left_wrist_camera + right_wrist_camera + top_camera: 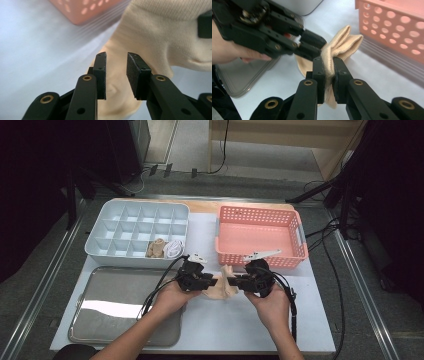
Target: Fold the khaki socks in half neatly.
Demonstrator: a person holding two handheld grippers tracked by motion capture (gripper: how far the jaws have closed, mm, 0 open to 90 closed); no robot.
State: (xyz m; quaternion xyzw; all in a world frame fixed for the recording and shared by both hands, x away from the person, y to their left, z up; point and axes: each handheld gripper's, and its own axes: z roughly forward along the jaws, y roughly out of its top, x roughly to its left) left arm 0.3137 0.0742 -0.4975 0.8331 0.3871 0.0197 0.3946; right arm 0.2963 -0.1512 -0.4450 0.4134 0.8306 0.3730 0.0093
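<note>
White counter (210,315) fills the high view, with a soft beige knit sock (222,287) lying between the two tongs near the pink plastic basket (260,237) full of holes. Up close, the right tongs (329,72) pinch the sock's folded edge tight. The left tongs (116,75) stand apart, nothing pressed between them, with the sock just behind. From above, a white divided box (137,232) and a silver tray (115,305) sit on the left.
</note>
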